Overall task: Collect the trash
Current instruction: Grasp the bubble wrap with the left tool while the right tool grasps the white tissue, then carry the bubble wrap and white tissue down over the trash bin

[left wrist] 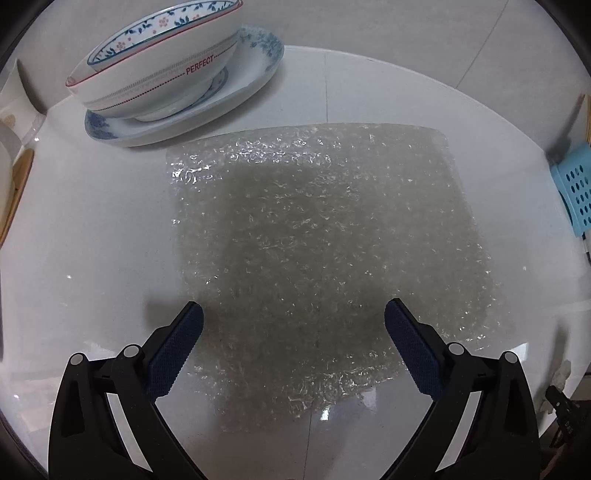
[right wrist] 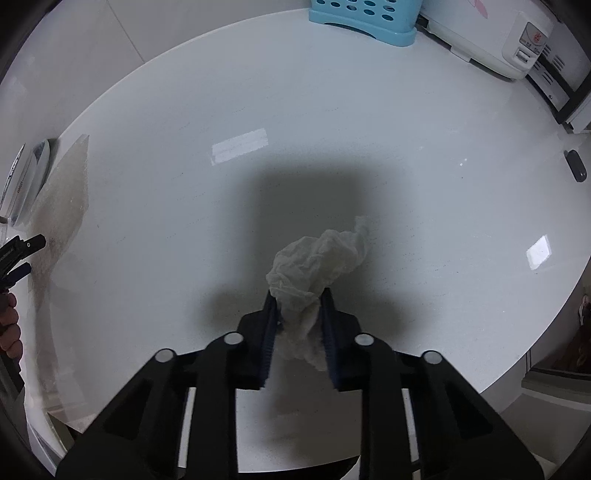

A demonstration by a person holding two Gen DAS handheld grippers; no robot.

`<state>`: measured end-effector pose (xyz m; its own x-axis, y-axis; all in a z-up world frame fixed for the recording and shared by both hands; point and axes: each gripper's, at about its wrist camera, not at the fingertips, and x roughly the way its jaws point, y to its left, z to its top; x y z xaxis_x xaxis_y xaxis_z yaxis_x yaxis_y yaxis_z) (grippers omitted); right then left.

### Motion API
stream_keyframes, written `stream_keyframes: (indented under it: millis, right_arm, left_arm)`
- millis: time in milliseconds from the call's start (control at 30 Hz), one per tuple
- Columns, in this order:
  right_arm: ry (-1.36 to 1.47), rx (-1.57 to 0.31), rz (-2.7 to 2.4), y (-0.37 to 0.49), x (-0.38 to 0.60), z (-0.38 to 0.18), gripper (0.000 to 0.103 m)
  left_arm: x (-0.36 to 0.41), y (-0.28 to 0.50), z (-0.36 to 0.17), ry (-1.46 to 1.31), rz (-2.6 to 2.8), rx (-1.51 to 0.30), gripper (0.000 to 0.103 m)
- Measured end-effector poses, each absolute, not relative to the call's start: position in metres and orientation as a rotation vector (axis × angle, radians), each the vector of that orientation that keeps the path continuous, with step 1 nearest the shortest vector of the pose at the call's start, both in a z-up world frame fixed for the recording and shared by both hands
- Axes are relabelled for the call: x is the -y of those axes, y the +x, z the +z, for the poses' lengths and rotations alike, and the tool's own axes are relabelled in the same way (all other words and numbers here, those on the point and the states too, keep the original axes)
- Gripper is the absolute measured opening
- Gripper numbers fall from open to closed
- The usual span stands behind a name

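A sheet of clear bubble wrap (left wrist: 325, 236) lies flat on the white table (left wrist: 92, 258). My left gripper (left wrist: 293, 314) hovers over its near part, open wide, the blue pads apart with nothing pressed between them. In the right wrist view a crumpled white tissue (right wrist: 317, 266) sits on the table (right wrist: 295, 110), and my right gripper (right wrist: 298, 297) is shut on its near end, the rest sticking out past the fingertips. The bubble wrap (right wrist: 64, 199) and the left gripper (right wrist: 22, 254) show at that view's left edge.
A floral bowl (left wrist: 159, 62) stands on a blue-patterned plate (left wrist: 255, 74) at the far left of the bubble wrap. A light blue perforated basket (right wrist: 364, 18) and a white appliance (right wrist: 491, 37) stand at the back. A small dark object (right wrist: 576, 166) lies at the right. A person's hand (right wrist: 7, 325) shows at left.
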<state>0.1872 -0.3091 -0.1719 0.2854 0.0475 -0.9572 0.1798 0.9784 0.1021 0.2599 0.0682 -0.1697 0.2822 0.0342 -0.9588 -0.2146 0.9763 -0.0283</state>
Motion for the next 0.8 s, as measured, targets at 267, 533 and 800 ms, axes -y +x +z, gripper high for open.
stream_keyframes:
  millis: [267, 533, 800]
  right_arm:
    - [0.18, -1.285, -0.079, 0.189, 0.3, -0.173, 0.012]
    - [0.177, -1.268, -0.078, 0.19, 0.302, -0.17, 0.012]
    - [0.164, -1.237, -0.062, 0.183, 0.296, -0.159, 0.012]
  left_arm:
    - [-0.055, 0.263, -0.164, -0.093, 0.166, -1.33, 0.056]
    - [-0.048, 0.26, -0.155, -0.046, 0.134, -1.294, 0.011]
    - [-0.053, 0.243, -0.136, -0.079, 0.085, -1.247, 0.01]
